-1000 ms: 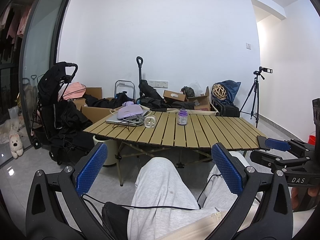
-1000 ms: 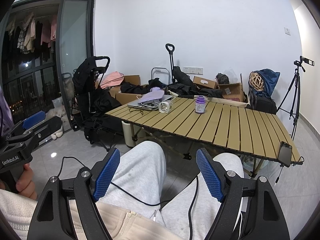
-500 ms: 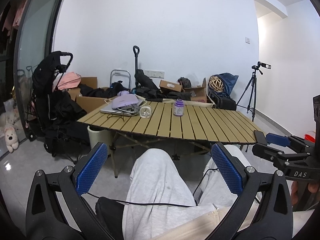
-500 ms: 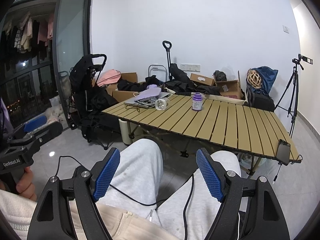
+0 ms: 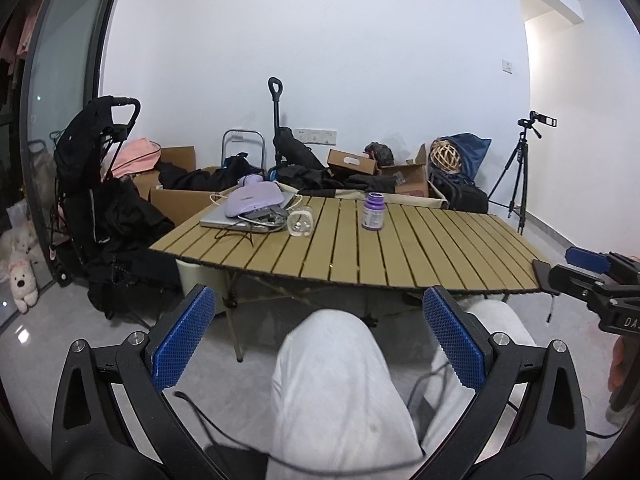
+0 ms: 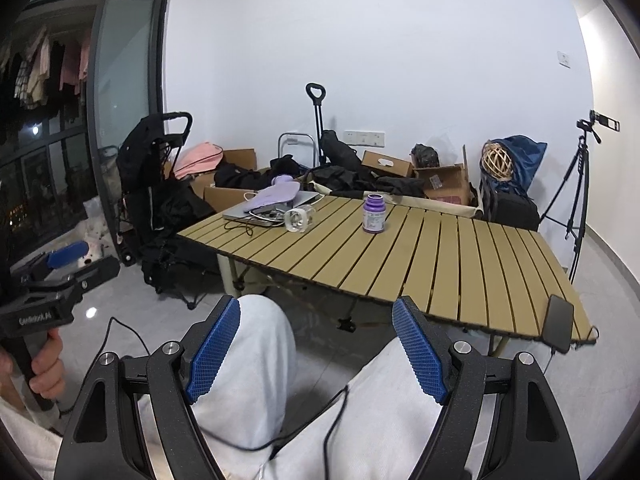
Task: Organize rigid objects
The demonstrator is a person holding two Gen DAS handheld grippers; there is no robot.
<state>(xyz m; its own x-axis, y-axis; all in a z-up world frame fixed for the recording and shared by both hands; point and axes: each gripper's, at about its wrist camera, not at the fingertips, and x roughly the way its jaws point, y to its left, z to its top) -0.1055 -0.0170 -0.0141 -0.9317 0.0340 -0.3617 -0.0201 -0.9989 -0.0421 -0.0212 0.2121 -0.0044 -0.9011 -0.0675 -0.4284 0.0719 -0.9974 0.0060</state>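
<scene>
A: Far left of slatted surface (image 5: 420, 248)?
B: Silver laptop (image 5: 236, 219) under lilac pouch (image 5: 252, 199), tangled with cables.

A: Next along?
B: Clear glass jar (image 5: 301, 222) lying on its side just beside laptop; purple-capped bottle (image 5: 373, 212) upright, nearer centre, apart from jar.

A: Right edge?
B: Black phone (image 6: 559, 323) at near corner, cable hanging.

A: Tools?
B: Left tool (image 5: 320, 338) gaping wide, empty, above grey-trousered knee (image 5: 340, 360); right tool (image 6: 316, 344) likewise spread, gripping nothing, short of surface.
</scene>
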